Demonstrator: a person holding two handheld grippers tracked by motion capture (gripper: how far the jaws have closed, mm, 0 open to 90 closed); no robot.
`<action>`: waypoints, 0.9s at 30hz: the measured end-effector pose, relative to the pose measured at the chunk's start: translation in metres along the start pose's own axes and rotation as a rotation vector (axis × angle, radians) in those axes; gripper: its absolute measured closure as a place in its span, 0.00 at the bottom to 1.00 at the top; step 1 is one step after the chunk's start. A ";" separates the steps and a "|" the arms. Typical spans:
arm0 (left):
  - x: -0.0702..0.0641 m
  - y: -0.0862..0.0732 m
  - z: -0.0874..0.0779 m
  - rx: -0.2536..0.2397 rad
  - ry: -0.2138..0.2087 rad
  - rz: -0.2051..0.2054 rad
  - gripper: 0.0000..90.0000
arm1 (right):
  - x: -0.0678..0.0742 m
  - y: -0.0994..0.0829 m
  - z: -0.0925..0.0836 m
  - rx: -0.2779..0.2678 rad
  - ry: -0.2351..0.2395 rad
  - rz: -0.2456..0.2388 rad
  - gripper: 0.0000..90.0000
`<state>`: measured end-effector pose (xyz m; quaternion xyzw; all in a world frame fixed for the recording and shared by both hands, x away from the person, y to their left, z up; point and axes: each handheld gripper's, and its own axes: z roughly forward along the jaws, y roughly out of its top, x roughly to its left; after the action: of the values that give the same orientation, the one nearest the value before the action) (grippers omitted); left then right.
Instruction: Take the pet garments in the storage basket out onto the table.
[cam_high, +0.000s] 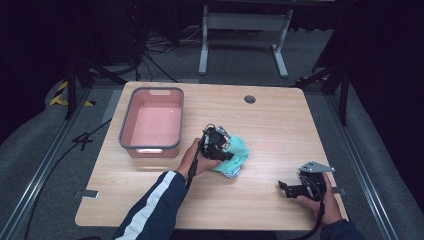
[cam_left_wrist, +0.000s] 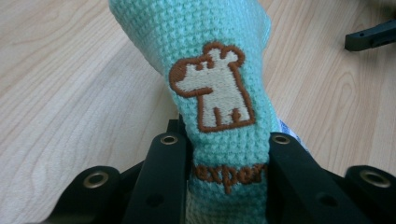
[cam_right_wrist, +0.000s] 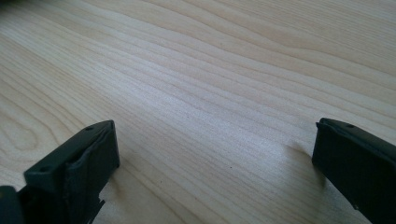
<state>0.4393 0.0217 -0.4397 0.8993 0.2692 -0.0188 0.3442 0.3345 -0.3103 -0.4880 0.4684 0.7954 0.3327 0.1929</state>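
While the left claw (cam_left_wrist: 224, 158) squeezes the green cloth (cam_left_wrist: 219, 60), the step in hand looks like picking it up. Its two black jaws press on the cloth from both sides, so the cloth is pinched tight between them. The cloth stands up in front of this claw like a soft bump. From above, the left claw (cam_high: 218, 142) sits on top of the cloth (cam_high: 235, 156), and most of the cloth lies just past it, on the side toward the right claw.

The cloth is soft and knitted, with lots of tiny bumps. It is a minty green color. A little white dog with a brown edge is sewn on it, just above the jaws. Brown letters sit under the dog, right between the jaws, but they are partly hidden, so the word cannot be read. A bit of white and blue peeks out at the side of the cloth.

Next, I think the left claw must lift the cloth and carry it to the pink bin (cam_high: 131, 117), which waits close by on its other side. It should hold on tight, because a floppy cloth can slip or drag.

The right claw (cam_high: 286, 187) is well apart from the cloth. Its jaws stand wide apart and hold nothing. Below them is bare wooden tabletop (cam_right_wrist: 210, 84).
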 end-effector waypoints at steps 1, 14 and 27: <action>0.000 0.000 0.001 0.003 0.000 0.000 0.85 | 0.000 0.000 0.000 0.000 0.000 0.000 0.01; 0.001 -0.005 0.011 0.039 0.048 -0.008 0.67 | 0.000 0.000 0.000 0.000 0.000 -0.001 0.01; 0.002 -0.003 0.004 0.017 0.182 -0.048 0.29 | 0.000 0.000 0.000 -0.001 0.000 -0.002 0.01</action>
<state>0.4407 0.0219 -0.4453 0.8935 0.3205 0.0524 0.3102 0.3346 -0.3104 -0.4881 0.4676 0.7958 0.3328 0.1933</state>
